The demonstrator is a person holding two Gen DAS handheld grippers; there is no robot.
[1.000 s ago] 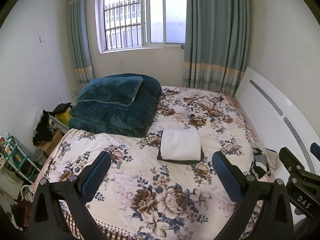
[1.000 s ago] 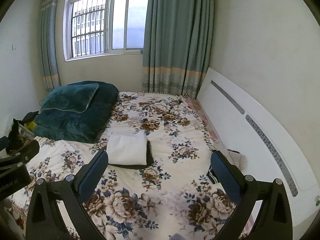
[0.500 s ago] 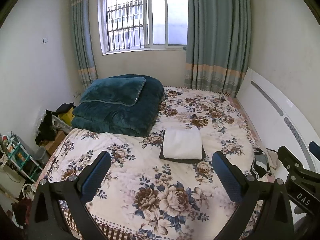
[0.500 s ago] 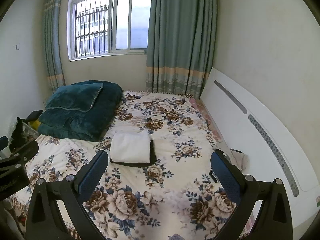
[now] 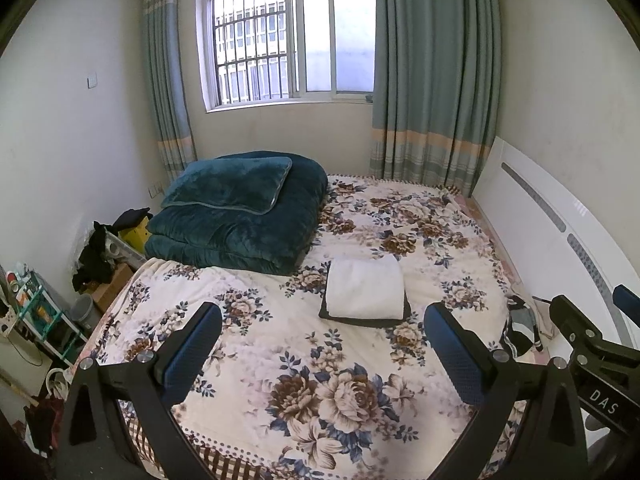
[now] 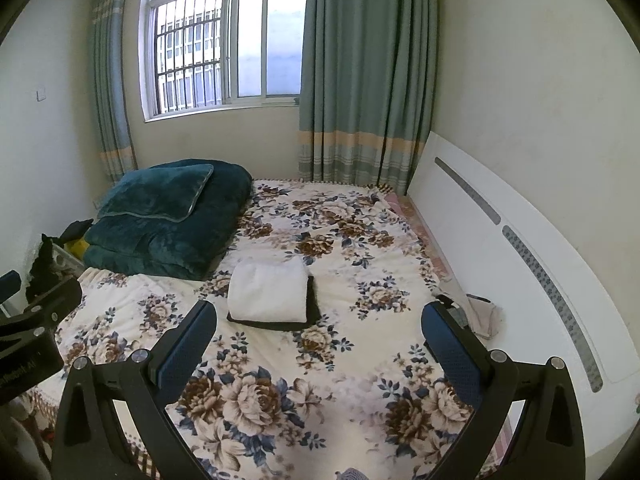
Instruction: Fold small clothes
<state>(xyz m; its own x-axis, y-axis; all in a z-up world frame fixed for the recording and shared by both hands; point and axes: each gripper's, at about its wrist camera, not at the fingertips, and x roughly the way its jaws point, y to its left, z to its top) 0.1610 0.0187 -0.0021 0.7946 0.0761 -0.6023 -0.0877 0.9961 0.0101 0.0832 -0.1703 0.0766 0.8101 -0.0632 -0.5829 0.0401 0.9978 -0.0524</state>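
Note:
A folded white garment lies on top of a folded dark garment in the middle of the floral bedsheet. The stack also shows in the right wrist view: the white garment, the dark one. My left gripper is open and empty, held above the near end of the bed, well short of the stack. My right gripper is open and empty, likewise near the foot. A small crumpled pile of clothes lies at the bed's right edge, also seen in the right wrist view.
A folded teal quilt with a pillow takes the bed's far left corner. A white headboard runs along the right side. Clutter and a small shelf stand on the floor at left. Window and curtains are behind the bed.
Both grippers have drawn back and risen slightly, so the bed and the folded stack sit a little lower and farther in both views. Nothing on the bed has moved.

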